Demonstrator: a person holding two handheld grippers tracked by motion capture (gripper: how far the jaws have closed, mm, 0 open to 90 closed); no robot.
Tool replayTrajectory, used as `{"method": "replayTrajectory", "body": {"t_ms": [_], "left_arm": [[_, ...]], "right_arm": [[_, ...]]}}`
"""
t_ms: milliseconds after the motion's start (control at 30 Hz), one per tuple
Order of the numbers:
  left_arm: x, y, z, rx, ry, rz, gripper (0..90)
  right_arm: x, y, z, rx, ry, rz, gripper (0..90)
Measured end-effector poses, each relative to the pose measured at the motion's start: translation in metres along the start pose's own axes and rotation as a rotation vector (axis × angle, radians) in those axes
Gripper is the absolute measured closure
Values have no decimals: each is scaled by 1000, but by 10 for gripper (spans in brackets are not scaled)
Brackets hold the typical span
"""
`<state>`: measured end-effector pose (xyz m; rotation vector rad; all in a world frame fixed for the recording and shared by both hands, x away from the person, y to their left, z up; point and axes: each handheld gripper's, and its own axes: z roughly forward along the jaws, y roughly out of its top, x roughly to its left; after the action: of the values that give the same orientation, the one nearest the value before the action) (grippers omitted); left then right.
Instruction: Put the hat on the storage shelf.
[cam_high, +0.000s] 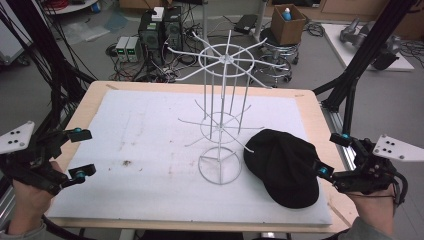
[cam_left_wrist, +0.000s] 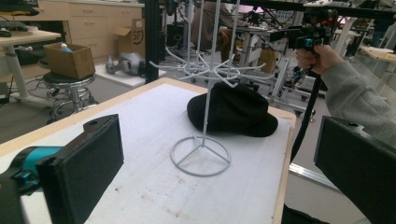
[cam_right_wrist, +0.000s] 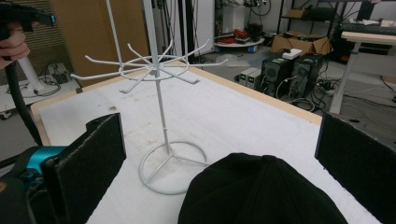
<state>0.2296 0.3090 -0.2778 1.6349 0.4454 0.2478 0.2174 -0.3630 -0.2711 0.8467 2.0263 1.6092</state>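
A black cap (cam_high: 284, 167) lies flat on the white mat (cam_high: 150, 150), just right of the white wire rack (cam_high: 220, 112) — its base ring close beside the cap. The right gripper (cam_high: 327, 156) hovers at the cap's right edge, jaws spread, empty. The left gripper (cam_high: 80, 154) hangs at the mat's left edge, released — the rack stands between it and the cap.

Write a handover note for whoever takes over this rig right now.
Left gripper: open, empty, at the table's left edge.
Right gripper: open, empty, beside the black cap, not gripping it.
The cap lies flat on the white mat, right of the white wire rack, touching or nearly touching its base ring.
Done: nothing yet; the rack's hooks are bare.
Left: probably grasp the cap and hang it.
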Motion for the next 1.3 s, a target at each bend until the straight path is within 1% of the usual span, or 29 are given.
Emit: {"method": "replayTrajectory", "body": {"t_ms": [100, 500, 633, 800, 833, 933, 1100, 1133, 1167, 1267, 1300], "left_arm": [[0, 0, 1, 3, 1, 0, 18], [0, 0, 2, 7, 0, 1, 18], [0, 0, 2, 14, 3, 2, 17], [0, -1, 4, 17, 1, -3, 18], [-1, -1, 5, 21, 0, -1, 18], [-1, -1, 6, 25, -6, 3, 18], [-2, -2, 8, 26, -10, 1, 18], [-2, -2, 8, 26, -10, 1, 18], [-1, -3, 9, 27, -10, -1, 18], [-1, -4, 10, 30, -13, 0, 18], [-2, -4, 10, 31, -13, -1, 18]], "right_arm": [[0, 0, 0, -1, 0, 6, 8], [0, 0, 0, 3, 0, 2, 8], [0, 0, 3, 6, -7, 1, 8], [1, 2, 9, 25, -8, -8, 8], [2, 3, 15, 44, -16, -13, 8], [1, 3, 25, 68, -27, -25, 8], [-1, 3, 40, 83, -27, -28, 8], [-1, 3, 40, 83, -27, -28, 8], [-1, 3, 45, 92, -30, -27, 8], [-2, 4, 51, 96, -32, -42, 8], [-3, 4, 53, 99, -36, -36, 8]]}}
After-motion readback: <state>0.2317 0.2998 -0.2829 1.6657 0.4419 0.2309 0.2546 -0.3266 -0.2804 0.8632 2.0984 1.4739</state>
